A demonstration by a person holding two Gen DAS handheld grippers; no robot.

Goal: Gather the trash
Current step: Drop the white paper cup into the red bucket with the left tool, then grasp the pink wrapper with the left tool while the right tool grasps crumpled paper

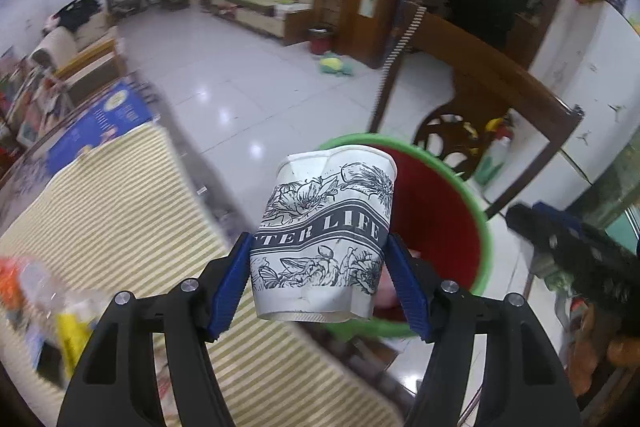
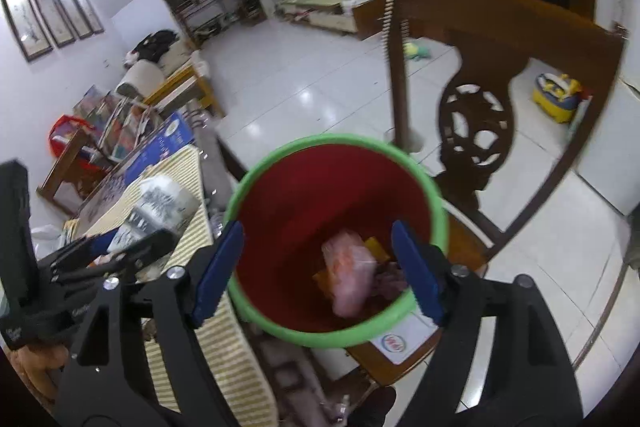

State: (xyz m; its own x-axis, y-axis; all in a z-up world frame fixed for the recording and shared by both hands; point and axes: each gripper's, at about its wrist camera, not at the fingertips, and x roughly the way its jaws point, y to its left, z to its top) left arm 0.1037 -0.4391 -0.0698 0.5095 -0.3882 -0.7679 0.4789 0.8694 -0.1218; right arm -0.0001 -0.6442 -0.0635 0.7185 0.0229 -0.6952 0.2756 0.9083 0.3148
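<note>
My left gripper [image 1: 320,283] is shut on a dented white paper cup [image 1: 324,235] with black flower print, held upright in the air just left of the red bin with a green rim [image 1: 486,223]. In the right wrist view the cup [image 2: 160,207] and left gripper [image 2: 120,247] show at the left, over the table. My right gripper [image 2: 316,267] is open and empty, hovering above the bin [image 2: 340,143]. Pink plastic trash [image 2: 352,267] and other scraps lie in the bin's bottom.
A striped yellow cloth [image 1: 120,211] covers the table at the left, with blurred plastic wrappers [image 1: 48,299] on it. A carved wooden chair [image 2: 480,123] stands behind the bin. Tiled floor [image 1: 224,83] lies beyond. A fridge [image 1: 592,75] stands at the right.
</note>
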